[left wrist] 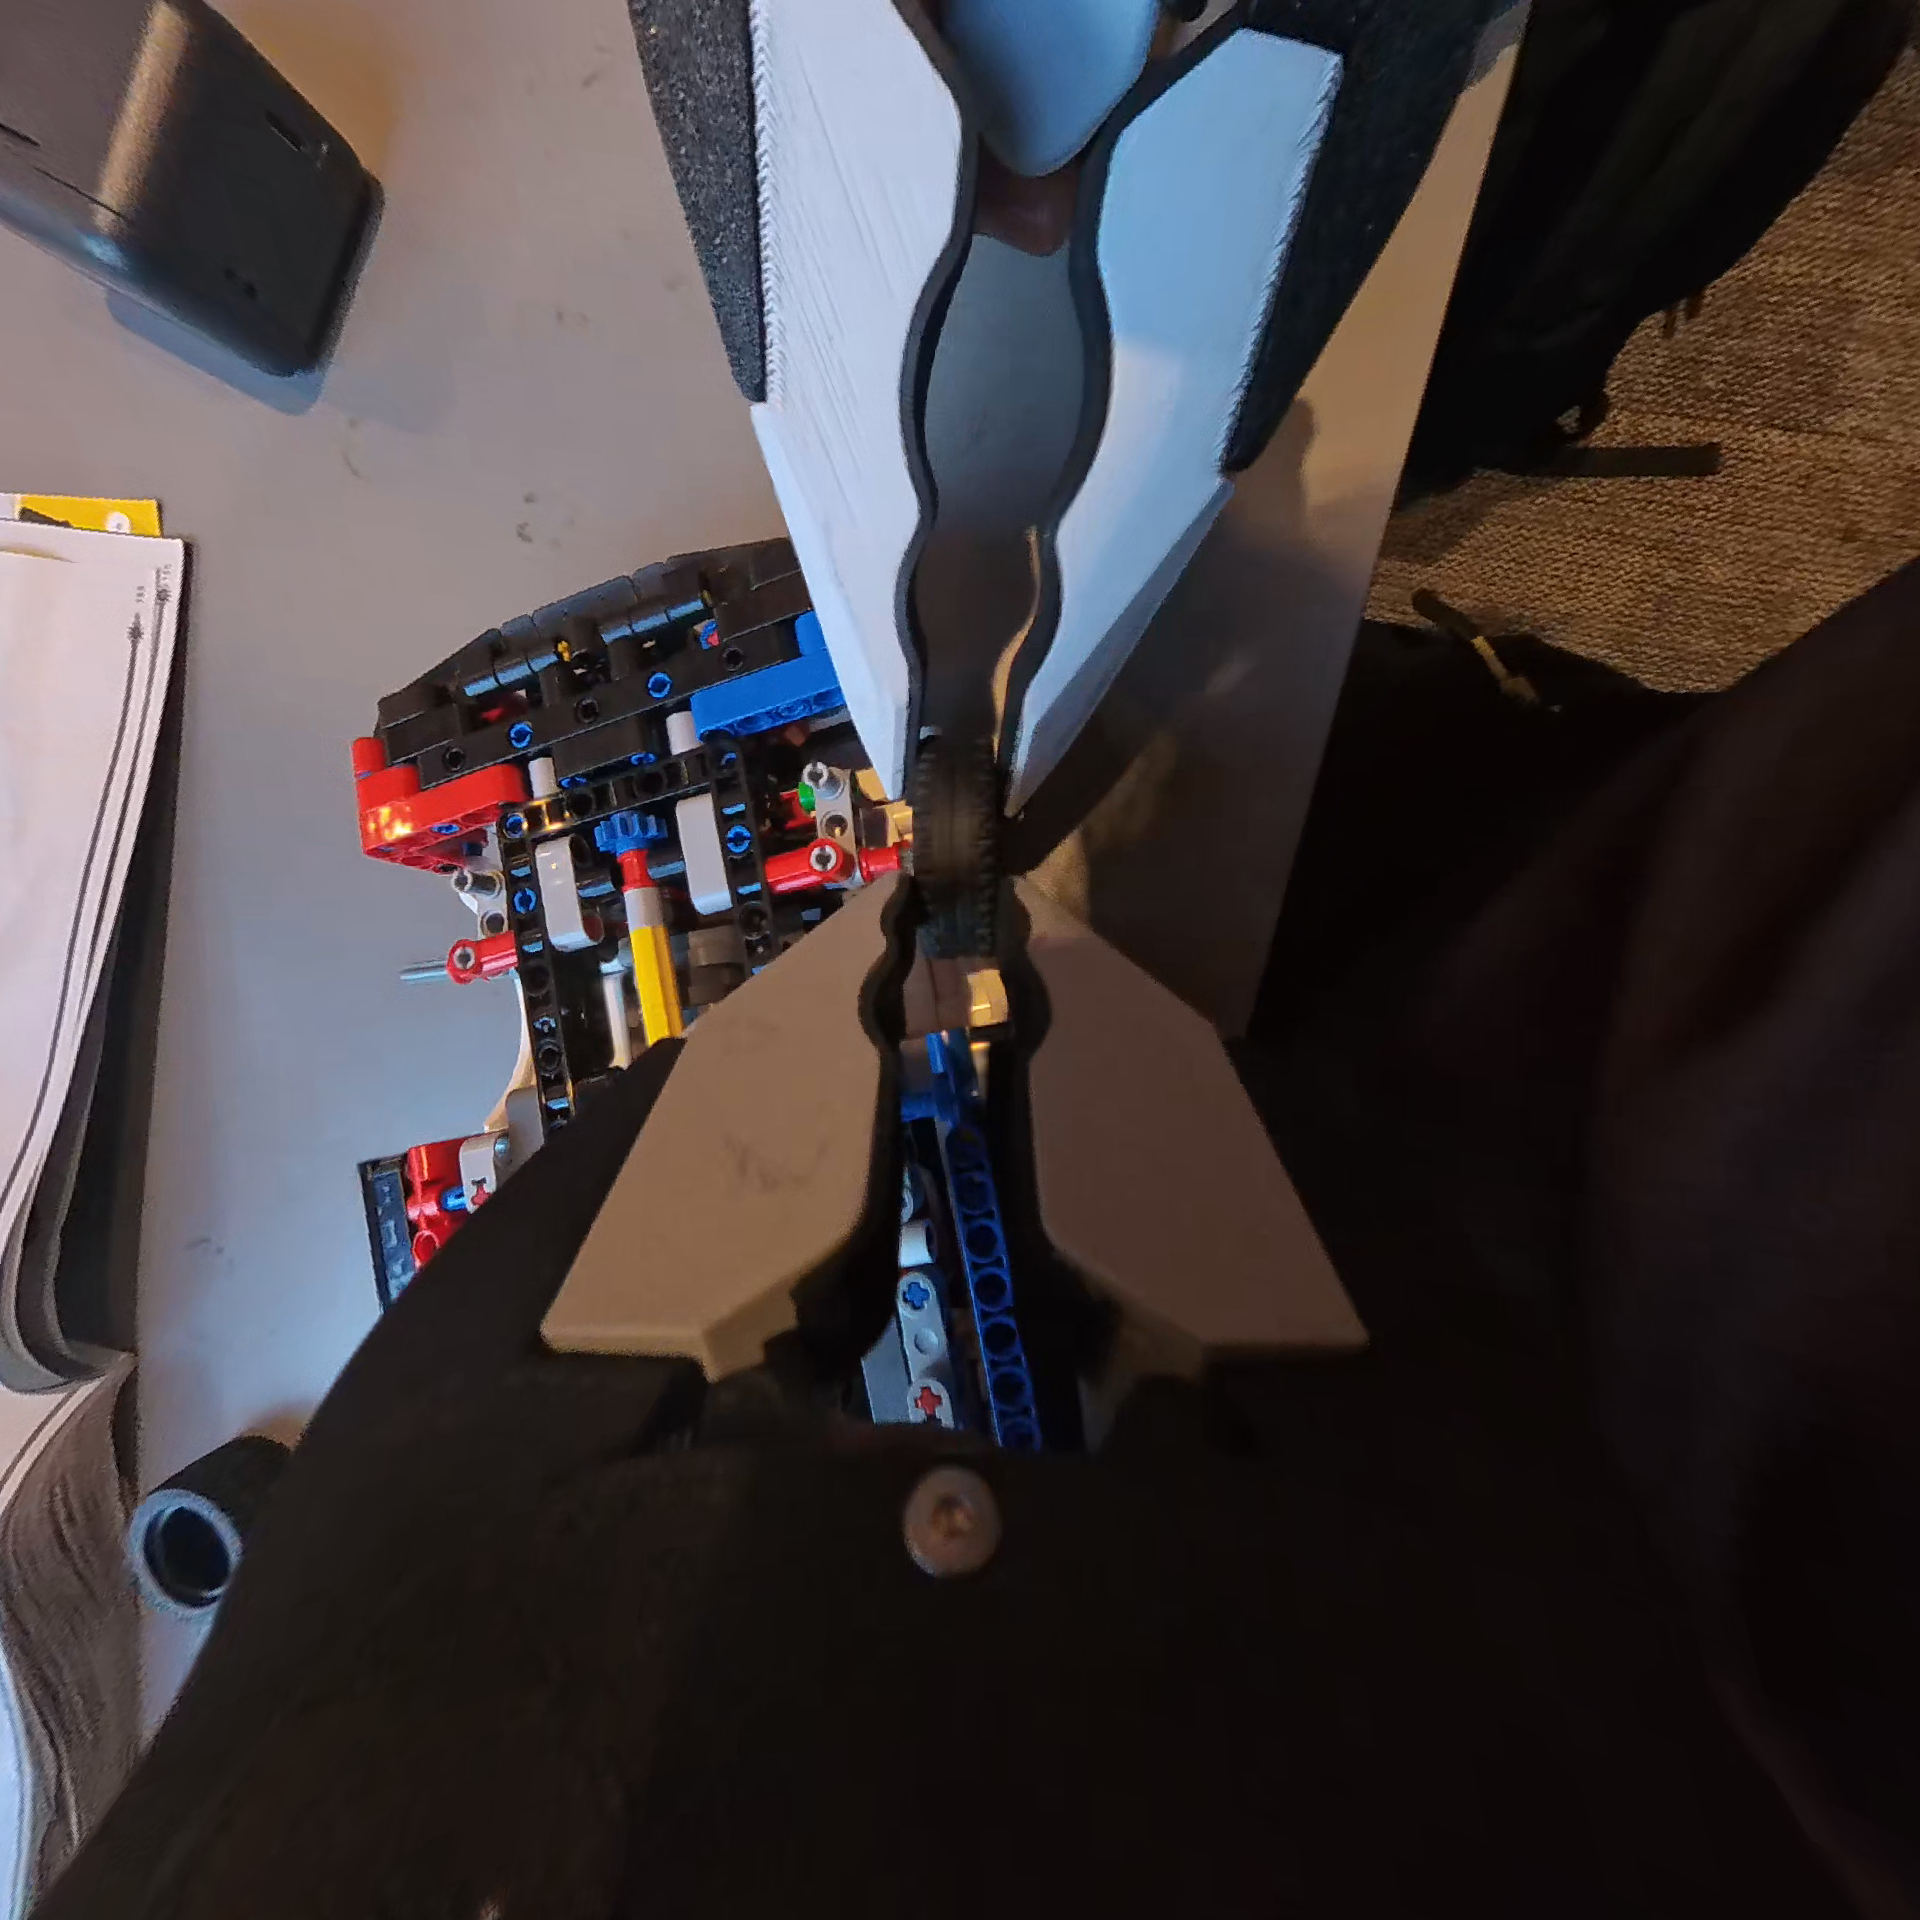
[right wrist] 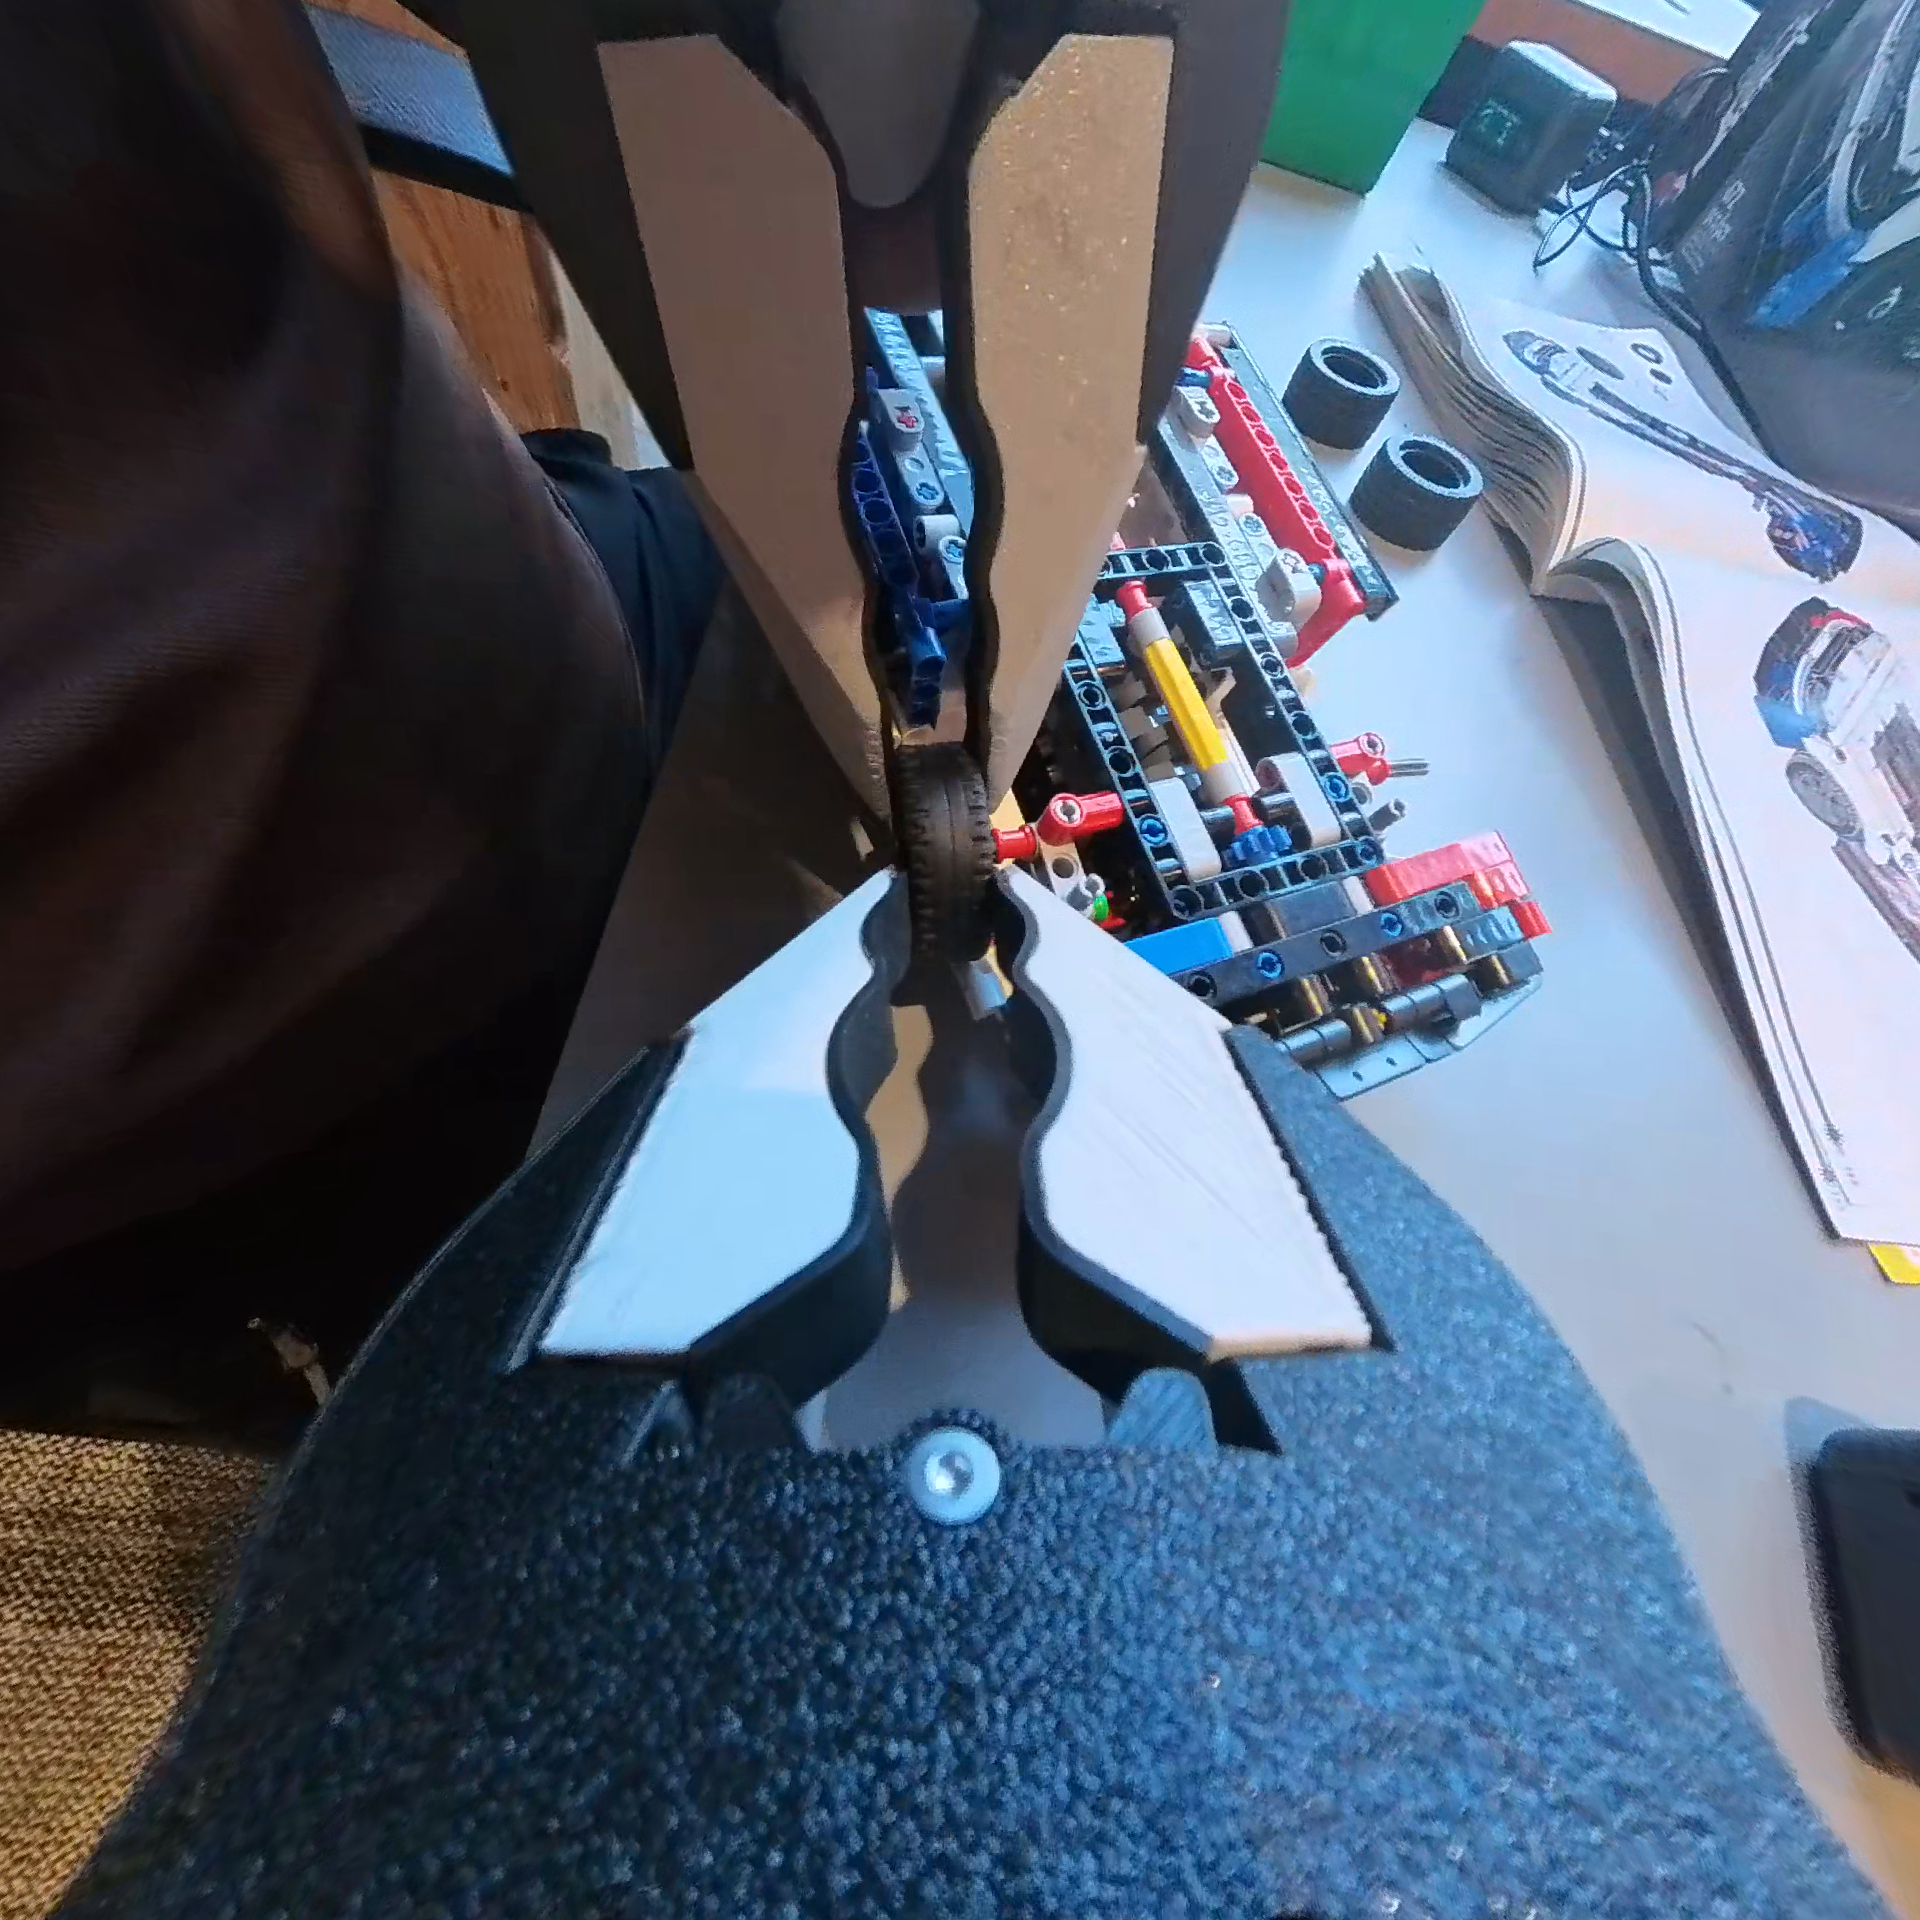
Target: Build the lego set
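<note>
Two grippers met tip to tip on one small black rubber wheel (left wrist: 954, 831) beside the multicoloured plastic chassis (left wrist: 623, 831) at the table's (left wrist: 520, 364) edge: left gripper (left wrist: 954, 914) and right gripper (right wrist: 945, 914) both pinching its grippy, light tread.

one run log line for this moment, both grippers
phase: wheel fitting | left gripper: shut on small black wheel | right gripper: shut on same wheel | chassis: on table

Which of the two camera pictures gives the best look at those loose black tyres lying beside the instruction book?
The right wrist view: both loose tyres lie in plain sight between the model and the open instruction book. The left wrist view catches only one tyre at its lower left edge, partly hidden behind the gripper body.
</note>
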The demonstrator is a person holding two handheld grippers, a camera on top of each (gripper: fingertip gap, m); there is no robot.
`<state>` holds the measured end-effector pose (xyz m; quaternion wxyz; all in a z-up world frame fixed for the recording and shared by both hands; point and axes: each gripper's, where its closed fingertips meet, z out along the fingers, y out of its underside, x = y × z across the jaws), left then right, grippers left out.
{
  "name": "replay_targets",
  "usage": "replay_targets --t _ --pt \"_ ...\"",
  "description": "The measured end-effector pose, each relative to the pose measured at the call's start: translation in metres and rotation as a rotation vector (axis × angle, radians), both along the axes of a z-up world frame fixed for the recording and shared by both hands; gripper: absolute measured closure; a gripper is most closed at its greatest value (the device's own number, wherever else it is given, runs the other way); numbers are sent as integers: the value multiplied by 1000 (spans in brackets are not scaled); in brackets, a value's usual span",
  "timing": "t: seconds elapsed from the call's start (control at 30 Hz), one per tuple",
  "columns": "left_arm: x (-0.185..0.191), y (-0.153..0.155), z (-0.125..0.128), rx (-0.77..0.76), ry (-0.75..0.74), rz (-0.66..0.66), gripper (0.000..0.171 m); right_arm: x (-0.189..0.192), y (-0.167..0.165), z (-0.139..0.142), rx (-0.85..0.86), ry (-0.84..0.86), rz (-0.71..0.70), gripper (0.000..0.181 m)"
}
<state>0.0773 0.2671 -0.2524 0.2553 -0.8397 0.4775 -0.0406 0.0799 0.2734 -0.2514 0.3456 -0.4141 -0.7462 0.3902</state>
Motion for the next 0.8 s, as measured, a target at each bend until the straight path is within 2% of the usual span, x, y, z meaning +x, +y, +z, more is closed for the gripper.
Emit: replay_targets --t 0.27,0.4,0.47,0.53,0.8 --pt "-2 6 5 79 -15 55 160 3 6 12 87 41 -30 170" --pt "-4 8 7 94 -28 84 160 1 11 31 86 91 -10 152" --pt "-5 8 7 107 -29 97 160 -3 13 29 101 51 13 136" --pt "-5 9 8 117 -33 108 160 -8 13 24 146 6 50 129" --pt "-6 9 9 120 -59 140 160 -20 13 9 264 -151 193 141"
